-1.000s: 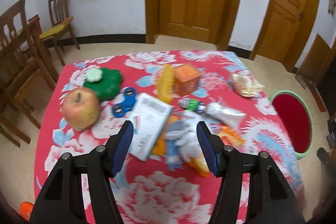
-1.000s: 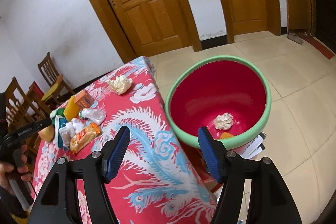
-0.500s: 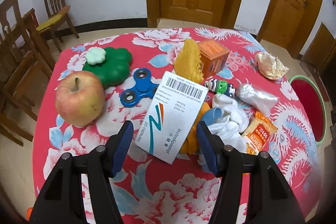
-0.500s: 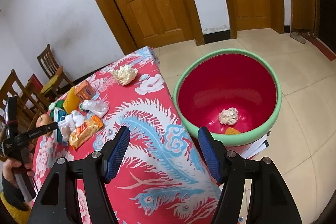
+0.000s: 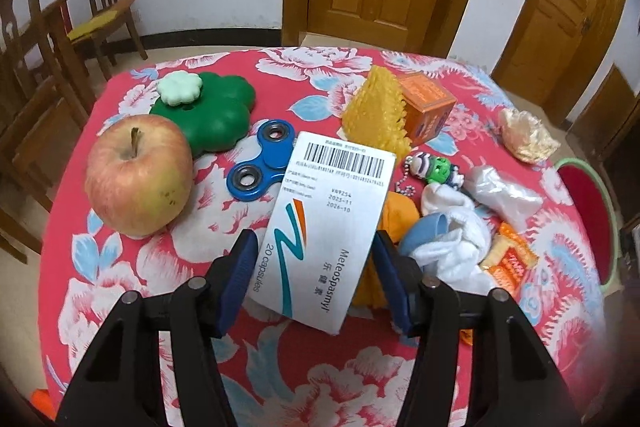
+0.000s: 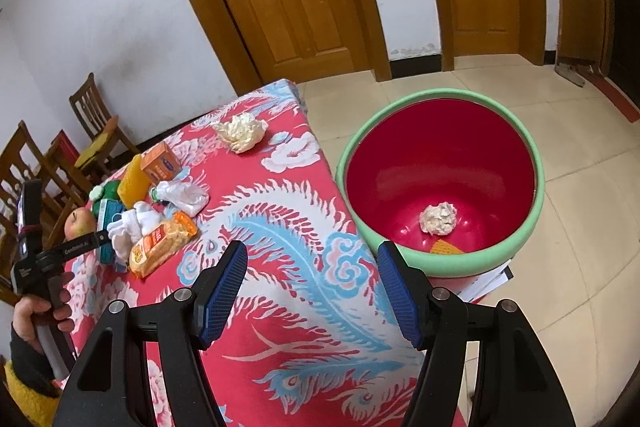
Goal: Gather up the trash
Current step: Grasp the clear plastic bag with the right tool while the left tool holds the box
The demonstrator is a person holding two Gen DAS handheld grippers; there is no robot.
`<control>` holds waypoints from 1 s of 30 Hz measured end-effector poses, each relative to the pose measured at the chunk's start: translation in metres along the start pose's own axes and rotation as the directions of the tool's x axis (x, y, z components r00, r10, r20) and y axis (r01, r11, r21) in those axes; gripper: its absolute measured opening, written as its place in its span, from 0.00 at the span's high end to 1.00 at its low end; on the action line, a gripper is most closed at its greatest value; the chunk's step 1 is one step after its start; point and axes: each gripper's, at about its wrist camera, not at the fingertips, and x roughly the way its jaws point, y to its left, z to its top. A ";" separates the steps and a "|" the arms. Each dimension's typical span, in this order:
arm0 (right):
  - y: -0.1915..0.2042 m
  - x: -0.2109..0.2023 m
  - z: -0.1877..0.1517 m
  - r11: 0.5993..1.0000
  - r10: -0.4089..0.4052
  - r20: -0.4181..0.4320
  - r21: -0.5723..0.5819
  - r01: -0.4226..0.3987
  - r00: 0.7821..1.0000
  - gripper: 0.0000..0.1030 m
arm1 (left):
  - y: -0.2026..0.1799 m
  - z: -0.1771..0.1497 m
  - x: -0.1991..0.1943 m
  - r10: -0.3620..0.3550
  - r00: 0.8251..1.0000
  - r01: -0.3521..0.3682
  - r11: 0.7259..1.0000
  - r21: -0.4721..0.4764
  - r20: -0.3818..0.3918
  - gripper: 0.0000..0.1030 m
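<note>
My left gripper [image 5: 314, 269] is open, its fingers on either side of a white medicine box [image 5: 326, 223] with a barcode that lies on the red floral table [image 5: 132, 279]. The box lies across an orange item and beside white tissue [image 5: 452, 247]. A clear plastic bag [image 5: 504, 197], an orange snack packet [image 5: 508, 261] and a crumpled paper ball [image 5: 526, 141] lie to the right. My right gripper [image 6: 312, 281] is open and empty above the table's edge, beside the red bin [image 6: 440, 179] with a green rim, which holds a paper ball [image 6: 438, 219].
An apple [image 5: 138, 175], a green clover toy [image 5: 212, 111], a blue fidget spinner [image 5: 260, 167], a yellow sponge [image 5: 378, 111], an orange box [image 5: 426, 111] and a small keychain figure [image 5: 434, 171] sit on the table. Wooden chairs [image 5: 48, 39] stand at the left. The bin stands on the floor right of the table.
My left gripper has moved forward and down until its open fingers flank the white medicine box. My right gripper has shifted slightly toward the table, still open.
</note>
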 end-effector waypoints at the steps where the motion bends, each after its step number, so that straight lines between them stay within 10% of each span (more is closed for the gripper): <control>1: 0.003 0.001 0.001 1.000 0.003 -0.001 -0.009 -0.003 1.000 0.33 | 0.002 0.000 -0.002 -0.009 1.000 0.009 1.000 -0.011 0.002 0.43; 30: 0.124 0.112 0.038 0.940 0.118 -0.168 -0.300 -0.164 0.979 0.33 | 0.014 -0.027 -0.053 0.021 0.994 -0.007 0.992 -0.124 0.110 0.43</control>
